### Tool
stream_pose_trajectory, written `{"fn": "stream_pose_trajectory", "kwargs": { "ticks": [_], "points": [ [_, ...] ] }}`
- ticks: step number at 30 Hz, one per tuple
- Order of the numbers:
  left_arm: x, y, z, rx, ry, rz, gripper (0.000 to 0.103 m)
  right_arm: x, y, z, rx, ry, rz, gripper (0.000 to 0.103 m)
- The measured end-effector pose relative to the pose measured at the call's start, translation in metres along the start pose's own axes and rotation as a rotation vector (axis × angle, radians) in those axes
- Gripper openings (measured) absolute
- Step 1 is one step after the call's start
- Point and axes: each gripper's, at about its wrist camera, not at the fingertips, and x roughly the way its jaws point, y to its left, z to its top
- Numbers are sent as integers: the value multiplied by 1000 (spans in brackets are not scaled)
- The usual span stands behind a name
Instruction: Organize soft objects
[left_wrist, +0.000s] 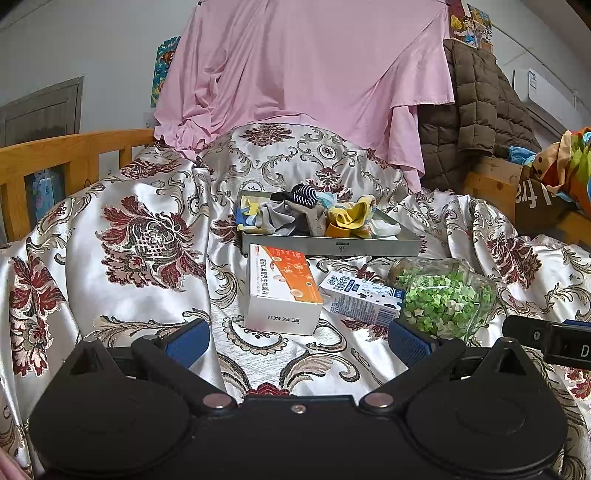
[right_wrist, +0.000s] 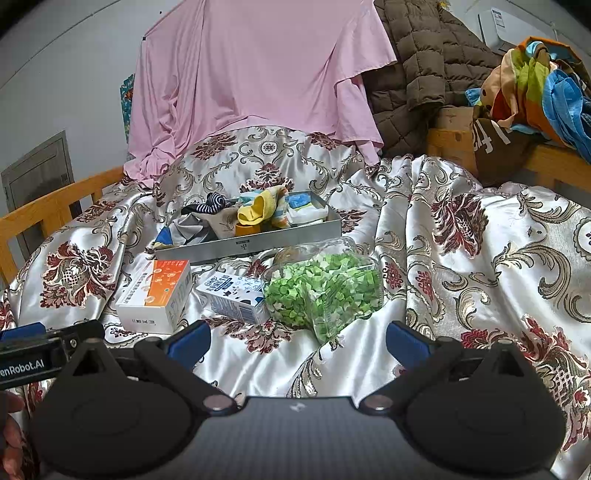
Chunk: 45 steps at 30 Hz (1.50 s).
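A grey metal tray (left_wrist: 332, 247) (right_wrist: 251, 245) sits on the satin bedspread and holds a pile of socks: a striped dark sock (left_wrist: 304, 195) (right_wrist: 215, 204), grey socks (left_wrist: 284, 219) (right_wrist: 195, 225), a yellow sock (left_wrist: 352, 216) (right_wrist: 258, 210) and pale ones. My left gripper (left_wrist: 299, 341) is open and empty, low over the bedspread in front of the boxes. My right gripper (right_wrist: 297, 339) is open and empty, in front of the jar. Both are well short of the tray.
An orange-and-white box (left_wrist: 282, 291) (right_wrist: 157, 295), a small blue-white carton (left_wrist: 364, 299) (right_wrist: 232, 295) and a clear jar of green paper stars (left_wrist: 443, 299) (right_wrist: 325, 291) lie in front of the tray. Wooden bed rails (left_wrist: 74, 155), a pink sheet (left_wrist: 303, 74) and a brown quilted coat (left_wrist: 480, 110) stand behind.
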Motion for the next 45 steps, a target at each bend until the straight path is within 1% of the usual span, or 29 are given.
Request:
{"fn": "stream_pose_trajectory", "kwargs": {
  "ticks": [33,45],
  "points": [
    [-1,-2,1,1,3,-7,102,0,0,0,0,-1,0,103],
    [2,-1,1,13,22,24,102,0,0,-1,1,-1,0,103]
  ]
}}
